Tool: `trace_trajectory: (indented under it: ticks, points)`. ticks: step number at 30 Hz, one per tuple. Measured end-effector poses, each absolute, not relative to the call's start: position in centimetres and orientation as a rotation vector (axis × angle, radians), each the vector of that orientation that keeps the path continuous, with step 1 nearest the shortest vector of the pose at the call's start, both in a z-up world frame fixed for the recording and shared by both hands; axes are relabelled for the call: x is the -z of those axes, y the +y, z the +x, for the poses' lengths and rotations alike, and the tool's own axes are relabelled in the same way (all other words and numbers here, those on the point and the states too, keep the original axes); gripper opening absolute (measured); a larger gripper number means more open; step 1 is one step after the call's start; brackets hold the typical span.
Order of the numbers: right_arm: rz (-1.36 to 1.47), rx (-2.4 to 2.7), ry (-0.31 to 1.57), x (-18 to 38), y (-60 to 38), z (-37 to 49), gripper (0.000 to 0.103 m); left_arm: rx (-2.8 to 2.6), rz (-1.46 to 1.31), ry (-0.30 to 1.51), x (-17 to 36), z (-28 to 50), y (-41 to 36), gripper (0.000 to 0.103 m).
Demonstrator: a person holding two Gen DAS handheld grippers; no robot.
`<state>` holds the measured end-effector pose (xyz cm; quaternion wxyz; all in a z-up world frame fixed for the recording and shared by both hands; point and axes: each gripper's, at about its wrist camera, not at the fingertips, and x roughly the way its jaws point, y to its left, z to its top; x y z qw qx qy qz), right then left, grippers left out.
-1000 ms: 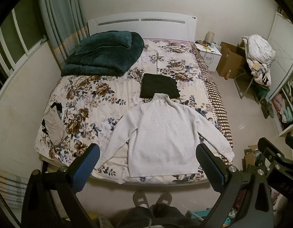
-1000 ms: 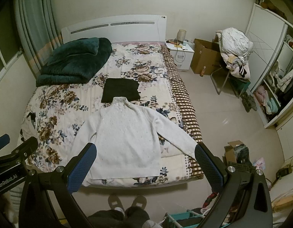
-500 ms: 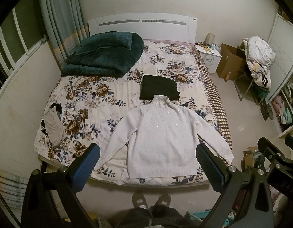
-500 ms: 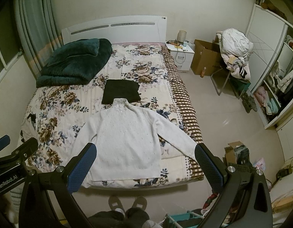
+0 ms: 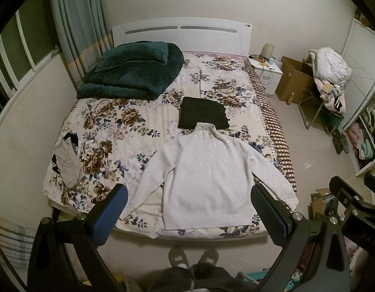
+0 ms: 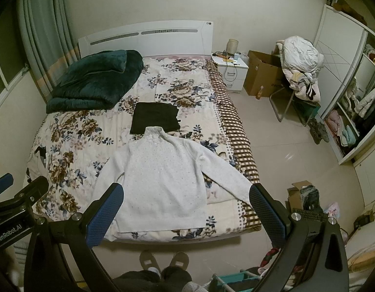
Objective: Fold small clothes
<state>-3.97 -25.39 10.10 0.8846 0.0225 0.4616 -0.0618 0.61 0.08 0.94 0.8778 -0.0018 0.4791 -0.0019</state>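
- The left tool (image 5: 188, 215) is held above the foot of the bed, its two blue-padded fingers (image 5: 109, 213) spread wide apart with nothing between them.
- The right tool (image 6: 186, 213) is held the same way, fingers (image 6: 266, 213) spread wide and gripping nothing; its black frame is seen at the lower right edge of the left view.
- Directly beneath both tools, a pair of slippers (image 5: 193, 258) and dark trouser legs of the person are seen on the pale floor.
- Just ahead of the tools, a white sweater (image 5: 207, 177) is laid flat on the bed (image 5: 109, 131), hem nearest the tools, collar pointing away, both sleeves spread outward and angled down toward the foot edge.
- The right sleeve (image 6: 226, 175) is seen reaching to the checked border of the bedspread, close to the right tool's right finger.
- Ahead and to the left, a small grey and black garment (image 5: 65, 160) is lying crumpled near the bed's left edge.
- Beyond the sweater's collar, touching or just overlapped by it, a folded black garment (image 5: 202, 115) is laid on the floral cover.
- Farther off, ahead and to the left, a folded dark green blanket (image 5: 134, 73) is lying against the white headboard (image 5: 182, 31).
- Far ahead to the right, a nightstand (image 6: 232, 71), a cardboard box (image 6: 260, 76) and a chair piled with clothes (image 6: 300, 63) are seen.
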Motion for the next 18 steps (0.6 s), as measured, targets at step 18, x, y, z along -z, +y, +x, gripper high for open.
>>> trace_trajectory:
  ticks: [18]
  points:
    - [0.329, 0.359, 1.081, 4.2, -36.4, 1.5, 0.102, -0.073, 0.109, 0.916, 11.0, 12.9, -4.8, 0.103]
